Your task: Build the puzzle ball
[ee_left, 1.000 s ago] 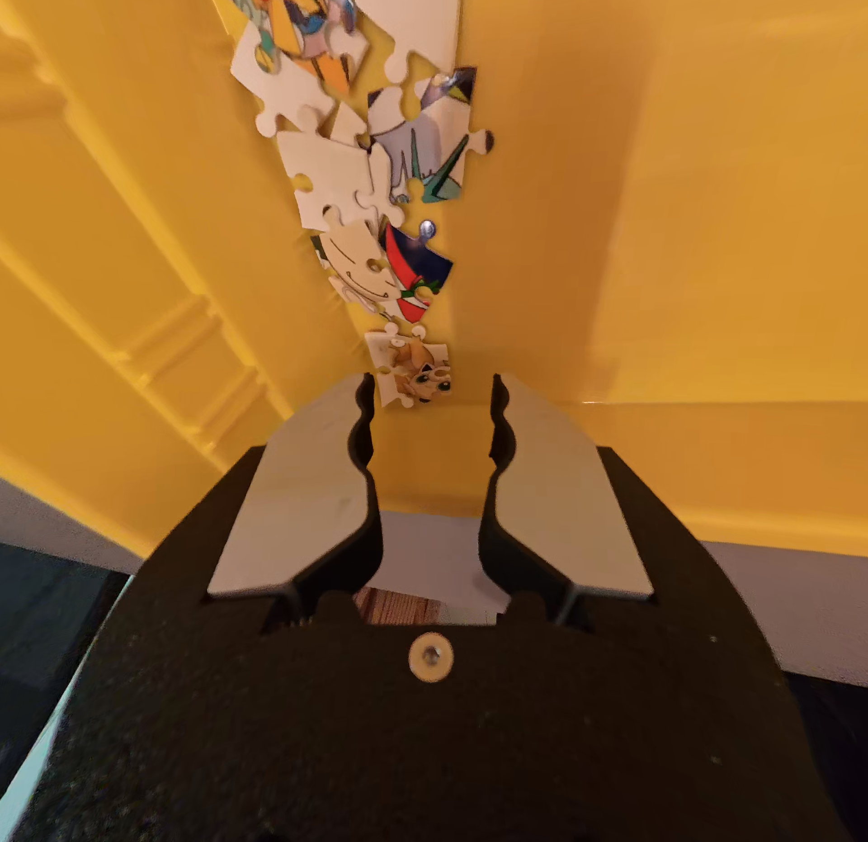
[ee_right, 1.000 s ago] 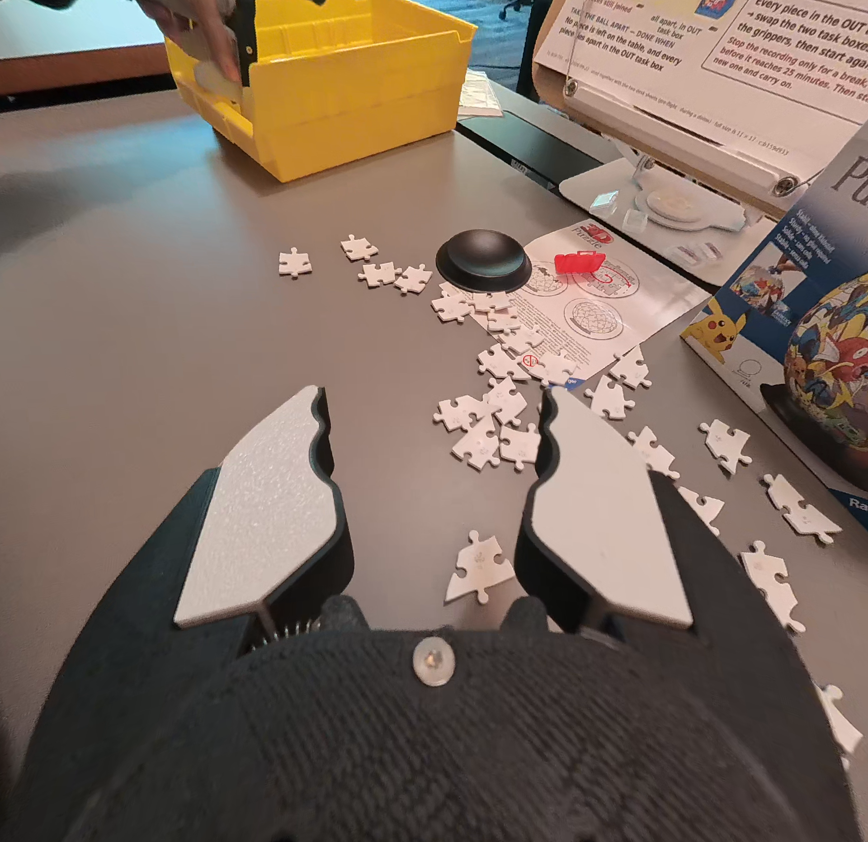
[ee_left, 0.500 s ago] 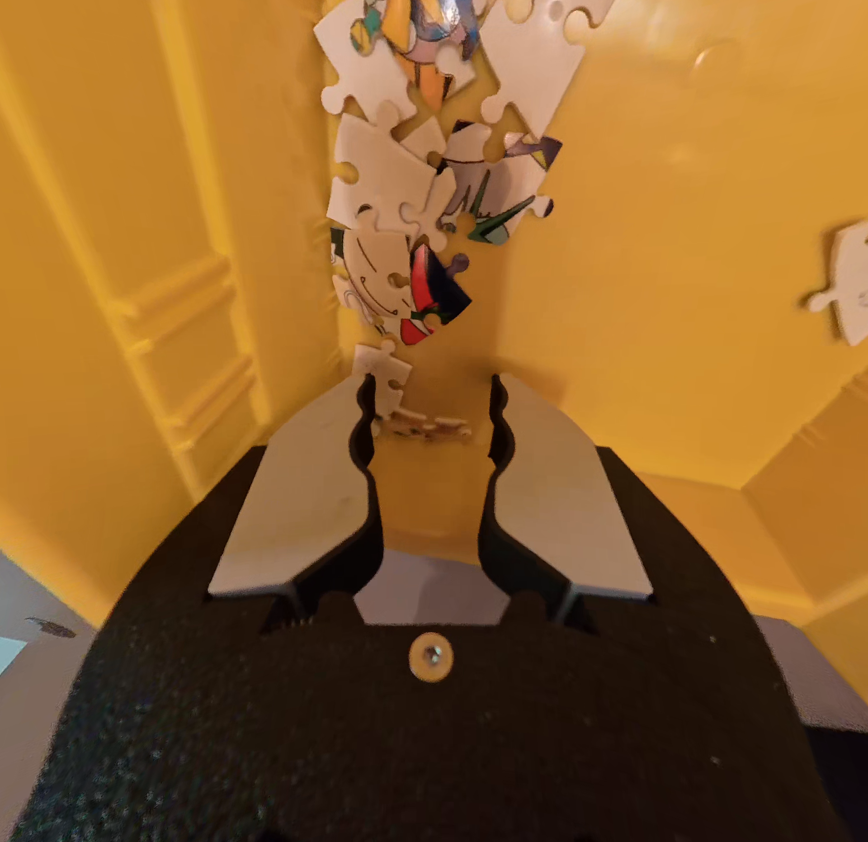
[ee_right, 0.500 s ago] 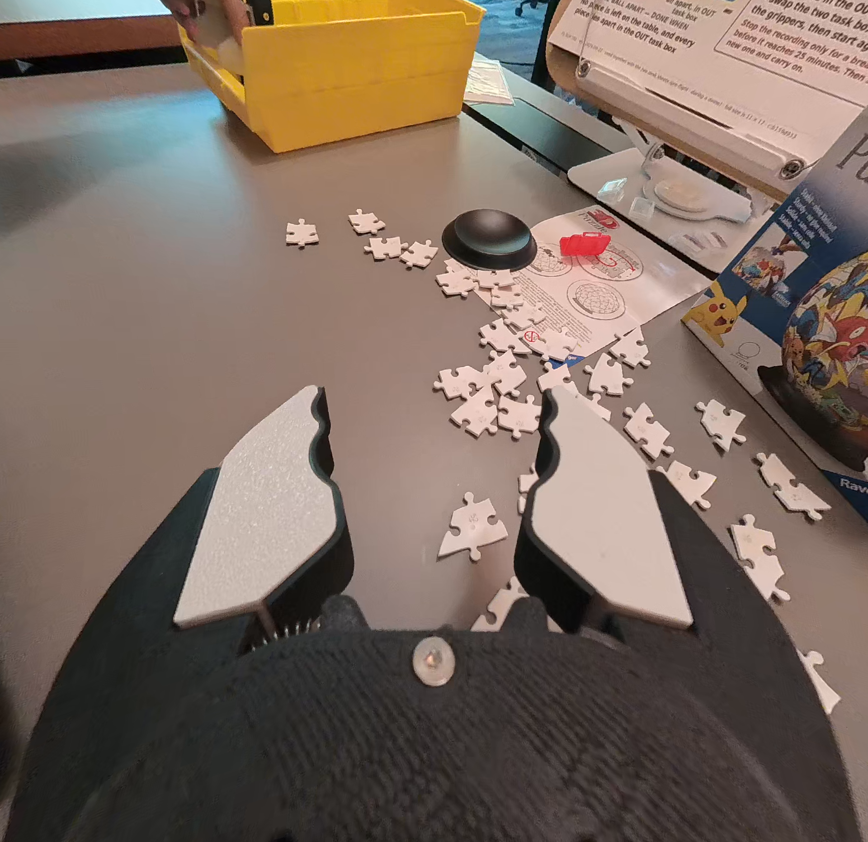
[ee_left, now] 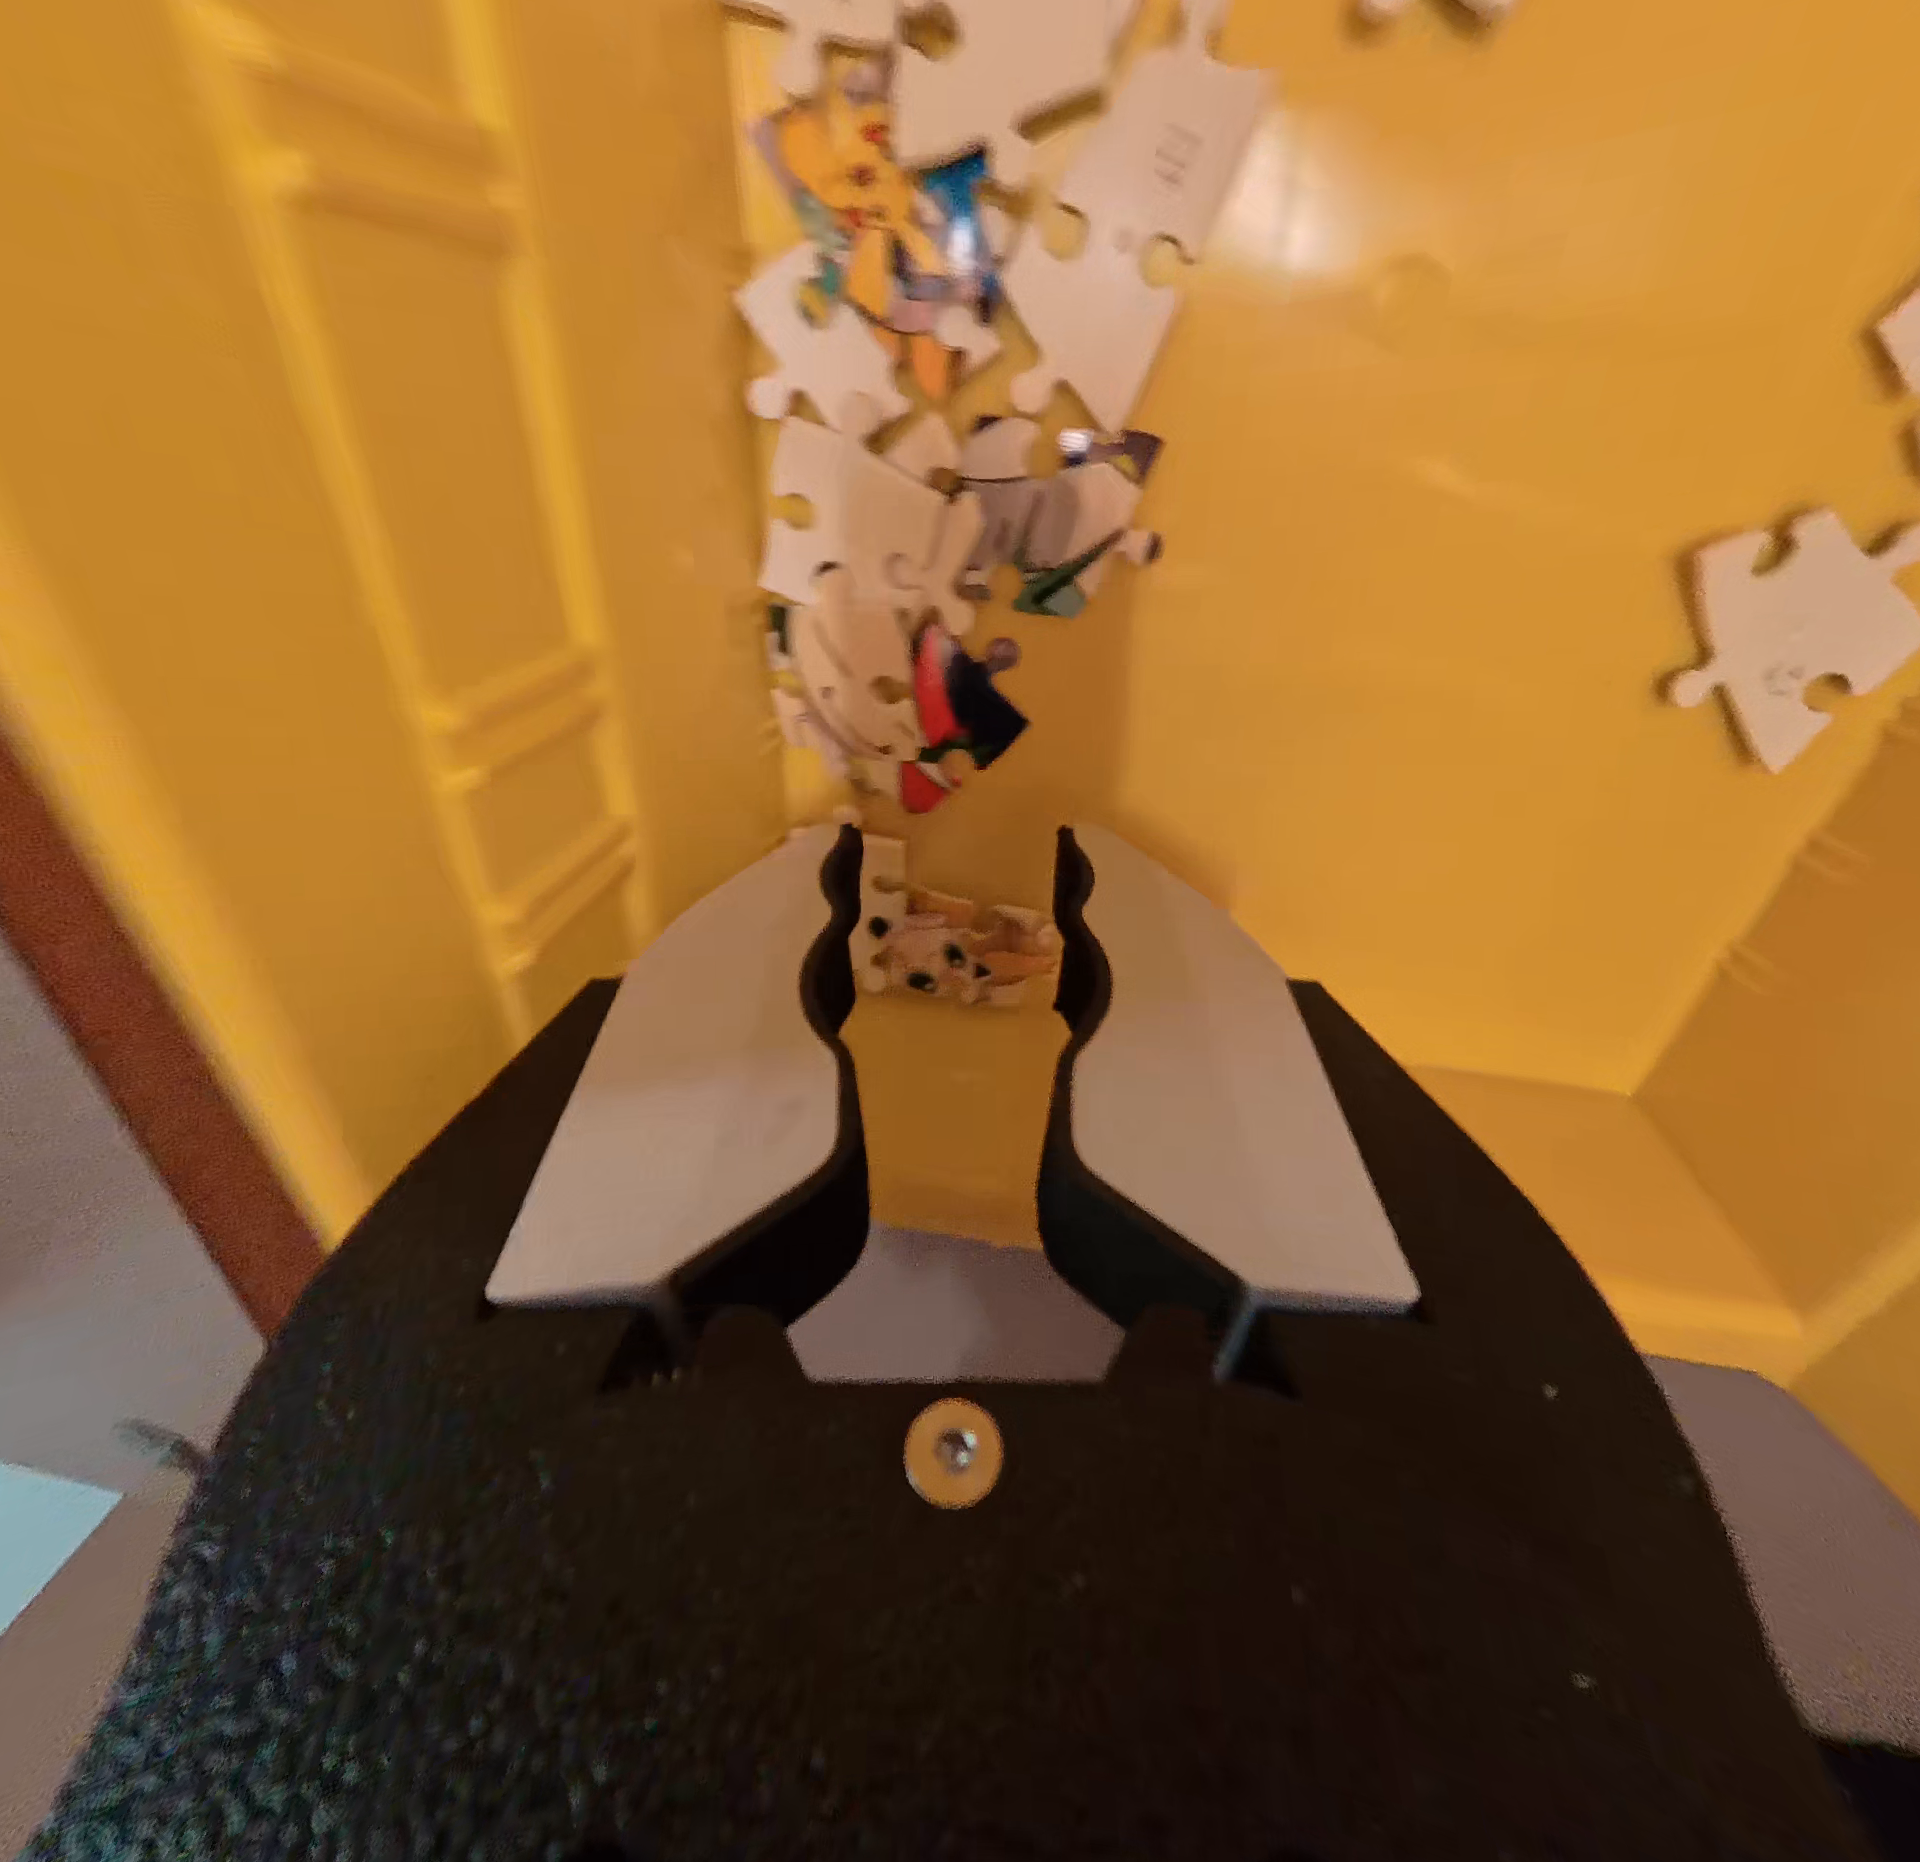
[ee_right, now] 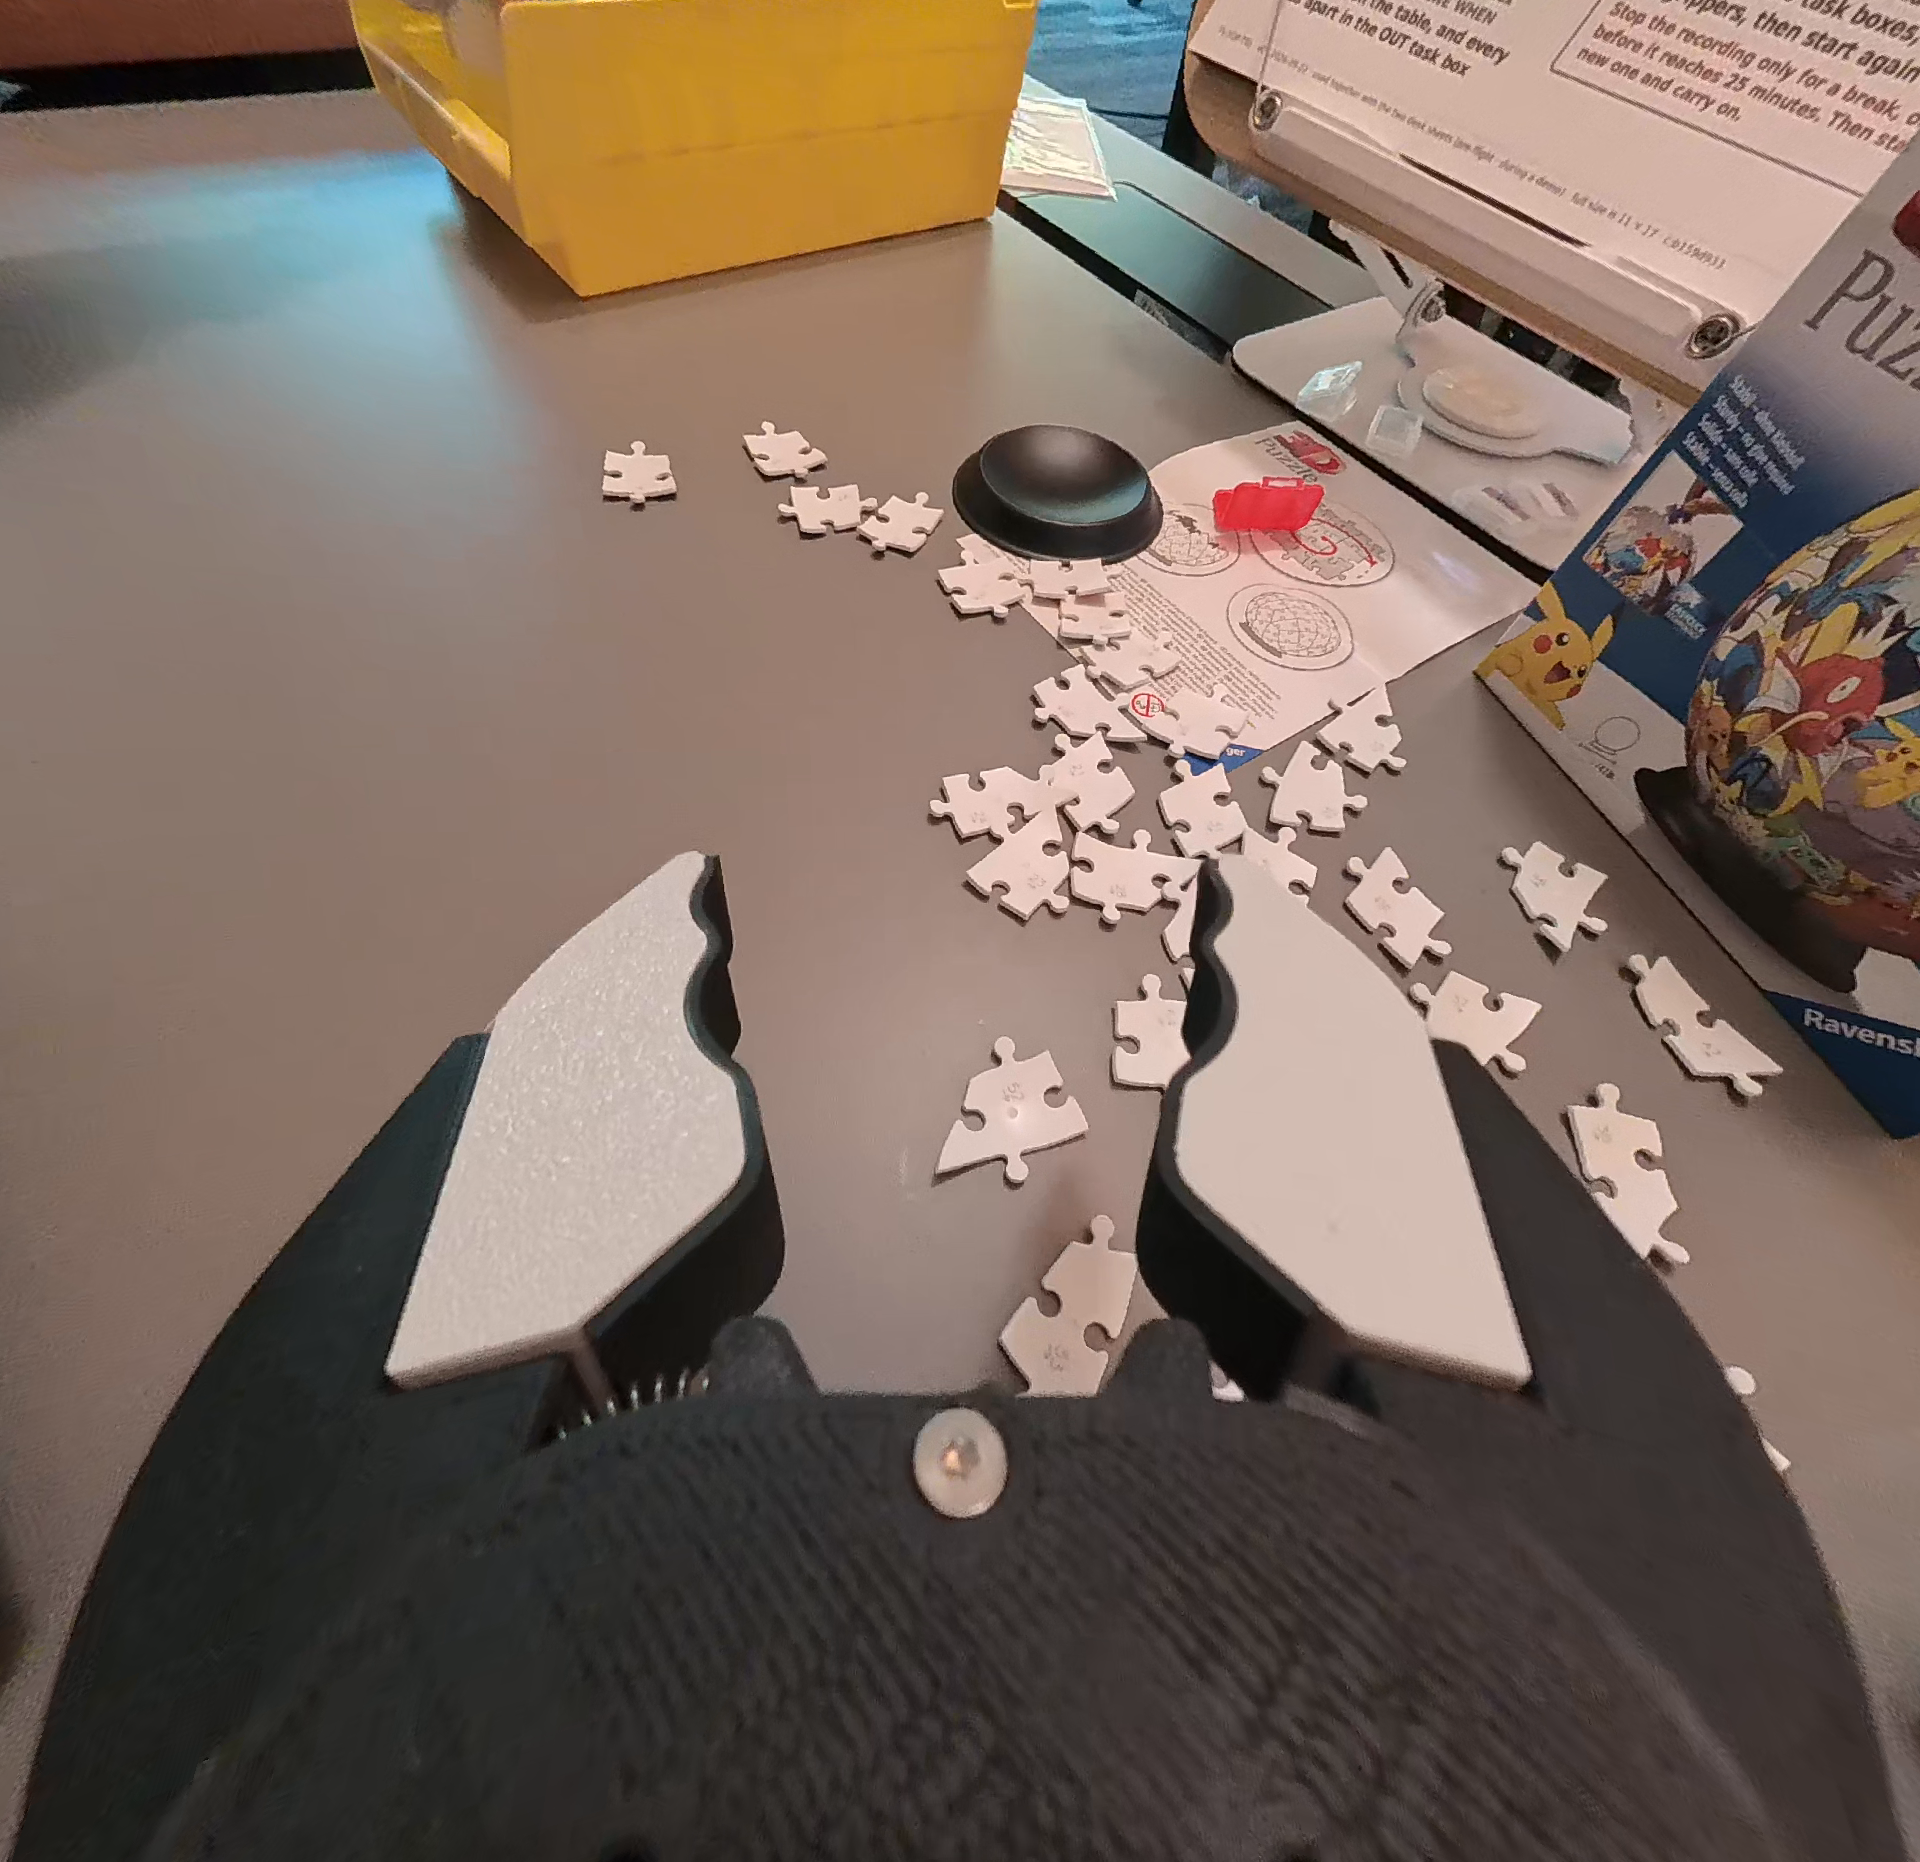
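Fingers of the left gripper (ee_left: 956, 846) stand parted inside the yellow bin (ee_left: 1455, 669), a printed puzzle piece (ee_left: 961, 955) lying between their tips, ungrasped. Right gripper (ee_right: 956, 877) hovers released over the grey bench (ee_right: 416, 669), above white puzzle pieces (ee_right: 1049, 836) scattered face-down. Nearby sit a black stand (ee_right: 1055, 493), a lettered instruction sheet (ee_right: 1309, 607) and the branded puzzle box (ee_right: 1766, 690).

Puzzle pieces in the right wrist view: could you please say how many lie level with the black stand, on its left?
4: lone piece farthest left, rear piece beside it, touching pair by the black stand. None looks hidden.
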Tool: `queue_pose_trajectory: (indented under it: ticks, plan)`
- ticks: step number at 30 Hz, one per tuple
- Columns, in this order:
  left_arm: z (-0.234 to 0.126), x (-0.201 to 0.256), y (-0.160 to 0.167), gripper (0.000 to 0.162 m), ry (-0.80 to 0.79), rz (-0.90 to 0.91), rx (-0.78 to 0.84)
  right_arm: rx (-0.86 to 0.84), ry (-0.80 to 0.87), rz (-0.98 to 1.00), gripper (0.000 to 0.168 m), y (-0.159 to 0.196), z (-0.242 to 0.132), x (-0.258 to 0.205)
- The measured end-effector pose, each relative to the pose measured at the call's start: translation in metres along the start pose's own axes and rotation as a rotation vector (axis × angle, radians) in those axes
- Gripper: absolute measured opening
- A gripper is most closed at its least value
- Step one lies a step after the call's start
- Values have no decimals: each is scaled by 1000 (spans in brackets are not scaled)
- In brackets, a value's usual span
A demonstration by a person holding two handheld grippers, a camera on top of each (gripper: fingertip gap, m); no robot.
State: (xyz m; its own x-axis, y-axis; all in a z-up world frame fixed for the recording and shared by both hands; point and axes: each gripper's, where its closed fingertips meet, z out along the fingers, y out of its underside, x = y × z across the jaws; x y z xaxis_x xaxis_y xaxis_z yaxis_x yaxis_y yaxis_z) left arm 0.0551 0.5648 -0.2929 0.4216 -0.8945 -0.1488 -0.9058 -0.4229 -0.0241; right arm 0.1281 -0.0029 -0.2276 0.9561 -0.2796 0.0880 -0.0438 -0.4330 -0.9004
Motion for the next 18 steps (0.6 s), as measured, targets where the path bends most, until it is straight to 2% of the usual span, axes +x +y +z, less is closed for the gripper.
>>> queue_pose_trajectory:
  ticks: [3,7,10,18]
  plan:
    - [-4,-2,11,36,6,2,-77,-8,-1,0,85,2,1,0]
    - [6,5,30,46,17,58,-232,-27,-13,-14,86,3,4,-2]
    - [8,4,29,50,-7,61,-265,-41,-20,-23,86,6,5,-4]
    - [13,9,30,42,55,9,-335,-50,-17,-21,86,10,0,-3]
